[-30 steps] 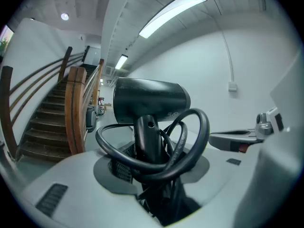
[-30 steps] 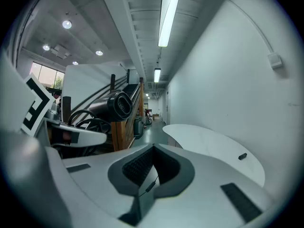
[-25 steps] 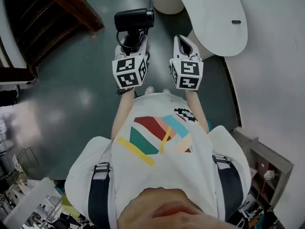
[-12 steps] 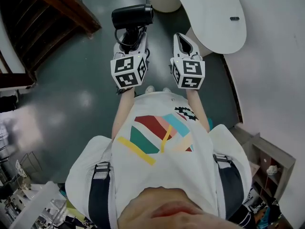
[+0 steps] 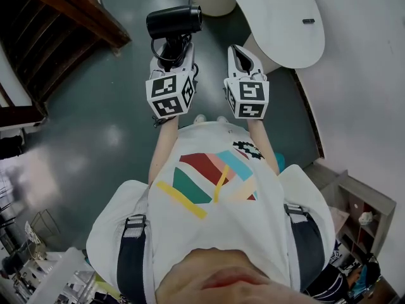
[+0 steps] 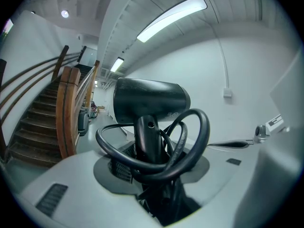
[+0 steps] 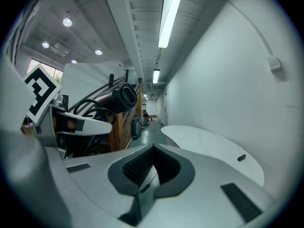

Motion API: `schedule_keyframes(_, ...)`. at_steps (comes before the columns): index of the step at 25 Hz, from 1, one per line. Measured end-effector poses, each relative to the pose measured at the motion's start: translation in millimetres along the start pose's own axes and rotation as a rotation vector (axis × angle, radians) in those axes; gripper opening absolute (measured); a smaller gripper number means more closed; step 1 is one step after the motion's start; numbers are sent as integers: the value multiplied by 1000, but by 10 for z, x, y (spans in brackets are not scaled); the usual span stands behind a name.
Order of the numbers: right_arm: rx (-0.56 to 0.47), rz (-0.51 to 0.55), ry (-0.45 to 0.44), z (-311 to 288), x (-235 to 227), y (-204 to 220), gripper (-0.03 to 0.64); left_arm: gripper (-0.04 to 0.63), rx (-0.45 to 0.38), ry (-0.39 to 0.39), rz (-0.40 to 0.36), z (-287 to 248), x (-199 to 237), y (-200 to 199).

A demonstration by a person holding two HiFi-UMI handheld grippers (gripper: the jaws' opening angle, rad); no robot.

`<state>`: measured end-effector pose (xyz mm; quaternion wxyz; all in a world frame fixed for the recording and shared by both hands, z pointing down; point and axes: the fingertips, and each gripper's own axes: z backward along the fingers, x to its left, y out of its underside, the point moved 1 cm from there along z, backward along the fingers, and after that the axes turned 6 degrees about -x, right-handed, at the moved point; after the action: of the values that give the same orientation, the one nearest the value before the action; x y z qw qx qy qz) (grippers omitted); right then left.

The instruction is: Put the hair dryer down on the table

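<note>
Left gripper (image 5: 172, 56) clamps the hair dryer (image 5: 174, 21) by its handle, barrel above the fingertips, cord (image 6: 192, 146) looped before them. Right gripper (image 5: 243, 59): jaws pressed together, empty, table (image 5: 278, 18) beyond its tips.

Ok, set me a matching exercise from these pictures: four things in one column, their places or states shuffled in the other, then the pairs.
Things
1. black hair dryer with looped cord
2. right gripper
3. small dark object
4. brown wooden staircase

Places or states
A. lies on the white rounded table
B. jaws together, empty
C. at the head view's left, beside the grey floor
D. handle clamped in the left gripper's jaws, above the floor

Pairs: 1-D, 2-B, 3-A, 4-C
</note>
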<state>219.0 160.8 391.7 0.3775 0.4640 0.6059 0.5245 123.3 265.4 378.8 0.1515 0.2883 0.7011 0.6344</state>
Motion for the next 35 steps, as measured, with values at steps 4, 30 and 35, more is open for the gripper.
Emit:
schedule_keyframes(4,3,4,14,-23,20,10,11,218,0,13,4,-37,44,1)
schedule_keyframes(30,37,58,44,-304,396,81,11,218,-13,35,42,-182,621,-58)
schedule_keyframes(35,18,59,75,-324,272,48,11,218,-11,41,47,-238,602,-33)
